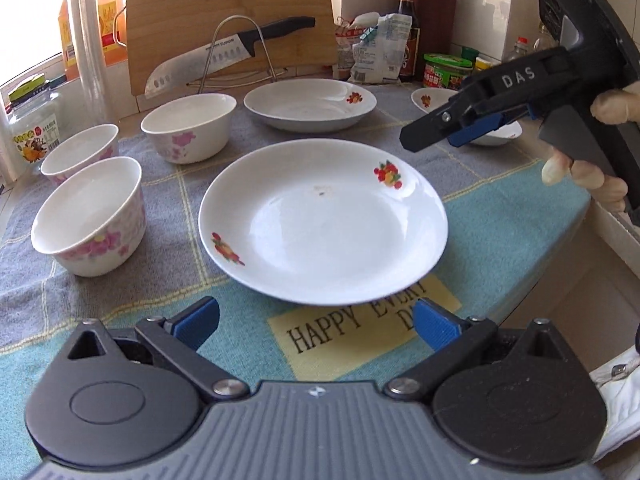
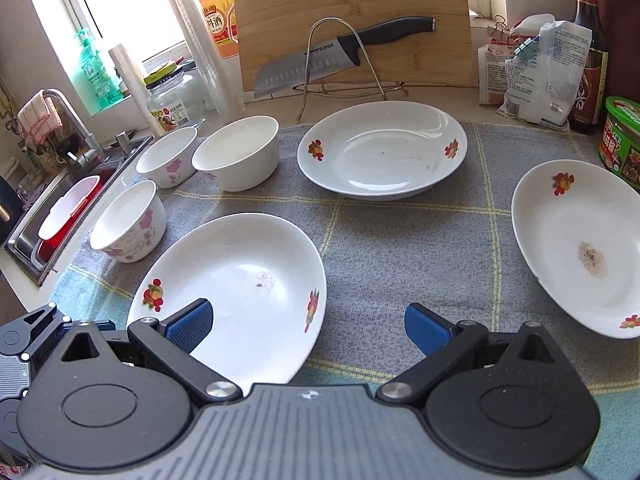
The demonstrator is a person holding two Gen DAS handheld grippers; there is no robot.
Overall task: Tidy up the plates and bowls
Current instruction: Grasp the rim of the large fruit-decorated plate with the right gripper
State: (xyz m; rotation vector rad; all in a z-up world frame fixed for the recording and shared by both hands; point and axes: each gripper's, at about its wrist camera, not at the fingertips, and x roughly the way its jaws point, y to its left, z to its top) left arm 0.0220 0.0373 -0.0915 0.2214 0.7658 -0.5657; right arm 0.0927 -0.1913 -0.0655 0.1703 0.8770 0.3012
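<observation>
So three plates and three bowls are spread on the cloth-covered surface (image 2: 400, 240), nothing stacked yet. Left tool (image 1: 316, 316) is wide open and empty, lined up just short of the near plate (image 1: 324, 220). Right tool (image 2: 308, 322) is also wide open, holding nothing, hovering over that same plate's edge. Far plate (image 2: 382, 150) and right plate (image 2: 580, 248) sit well apart. Main worry imo: glazed rims are slick, so a shallow pinch could let a plate slip and clack into the bowls (image 2: 128, 220) beside it
</observation>
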